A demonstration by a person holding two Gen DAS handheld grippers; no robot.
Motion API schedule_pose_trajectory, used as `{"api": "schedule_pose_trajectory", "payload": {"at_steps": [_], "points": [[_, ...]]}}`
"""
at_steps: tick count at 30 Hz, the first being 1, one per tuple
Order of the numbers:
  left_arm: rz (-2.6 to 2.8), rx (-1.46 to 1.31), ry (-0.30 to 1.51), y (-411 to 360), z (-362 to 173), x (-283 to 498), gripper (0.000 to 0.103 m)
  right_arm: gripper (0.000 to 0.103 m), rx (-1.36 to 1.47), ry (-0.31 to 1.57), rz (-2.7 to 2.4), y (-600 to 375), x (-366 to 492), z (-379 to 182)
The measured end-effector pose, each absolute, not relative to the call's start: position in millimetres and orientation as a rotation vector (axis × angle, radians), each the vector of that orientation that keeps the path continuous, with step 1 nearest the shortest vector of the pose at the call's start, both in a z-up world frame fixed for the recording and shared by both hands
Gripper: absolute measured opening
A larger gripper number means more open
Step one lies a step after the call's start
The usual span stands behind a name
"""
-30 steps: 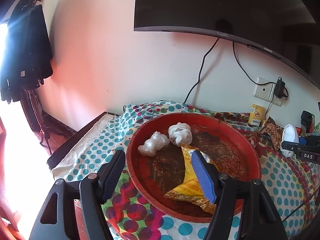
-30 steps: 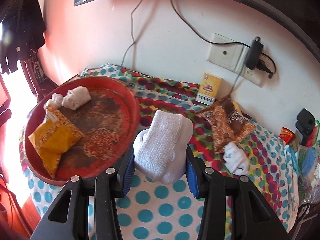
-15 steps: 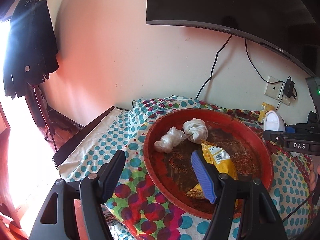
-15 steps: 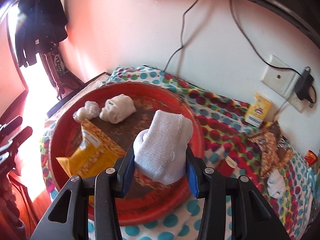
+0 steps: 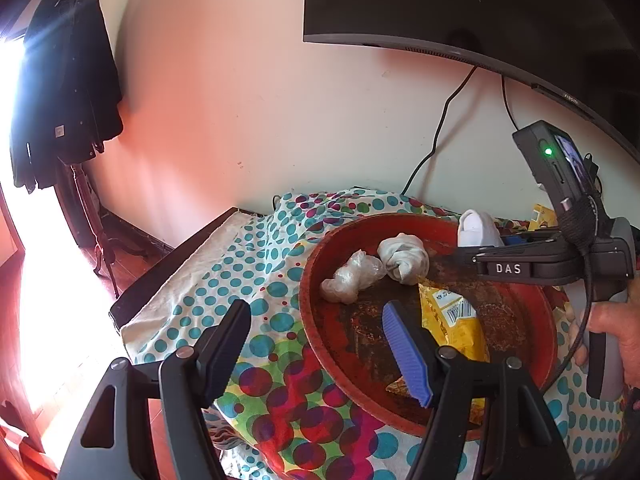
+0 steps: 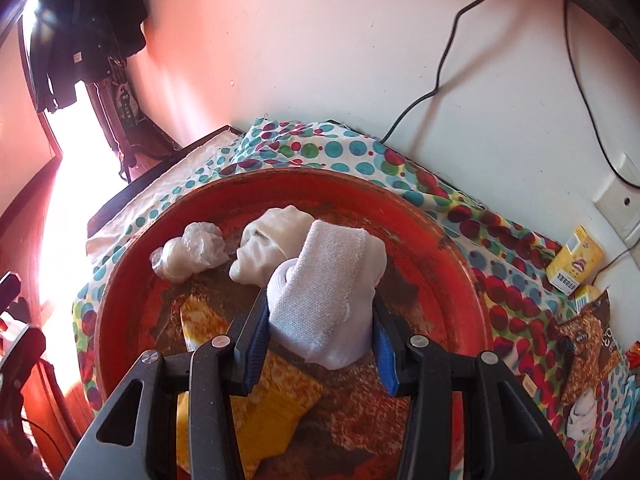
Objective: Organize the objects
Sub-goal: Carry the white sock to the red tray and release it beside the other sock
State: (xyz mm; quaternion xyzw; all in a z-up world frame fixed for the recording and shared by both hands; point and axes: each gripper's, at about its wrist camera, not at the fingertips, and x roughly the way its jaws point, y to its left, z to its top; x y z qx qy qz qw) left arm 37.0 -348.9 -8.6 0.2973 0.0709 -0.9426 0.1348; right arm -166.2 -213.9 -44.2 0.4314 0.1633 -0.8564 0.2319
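A round red tray (image 6: 452, 248) lies on the polka-dot cloth and holds a yellow snack packet (image 6: 276, 408), a knotted white cloth ball (image 6: 260, 244) and a clear plastic wad (image 6: 188, 252). My right gripper (image 6: 320, 328) is shut on a rolled white sock (image 6: 320, 292) and hangs over the tray's middle. The left wrist view has the same tray (image 5: 316, 264), the sock (image 5: 476, 228) and the right gripper's body beyond it. My left gripper (image 5: 316, 340) stands open over the tray's left rim, nothing between its fingers.
Right of the tray lie a small yellow box (image 6: 576, 260), a brown snack packet (image 6: 580, 344) and another white sock (image 6: 584, 416). A wall socket (image 6: 620, 196) with cables and a TV (image 5: 460, 8) sit above. The table's left edge drops to the floor; dark coats (image 5: 64, 84) hang there.
My right gripper carried the white sock leftward from the dotted cloth to above the tray's middle. The left gripper's view slid slightly left; it stays open.
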Motion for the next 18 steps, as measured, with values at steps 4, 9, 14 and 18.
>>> {"api": "schedule_pose_trajectory", "payload": {"at_steps": [4, 9, 14, 18], "points": [[-2.735, 0.861, 0.230, -351, -8, 37, 0.071, 0.043, 1.219, 0.486, -2.346, -225, -177, -56], [-2.733, 0.869, 0.213, -349, -10, 35, 0.071, 0.043, 1.279, 0.497, -2.335, -232, -187, -71], [-2.721, 0.867, 0.207, -351, -12, 34, 0.070, 0.043, 1.324, 0.506, -2.324, -232, -195, -84], [-2.714, 0.874, 0.230, -353, -13, 34, 0.070, 0.044, 1.351, 0.500, -2.316, -232, -198, -91]]}}
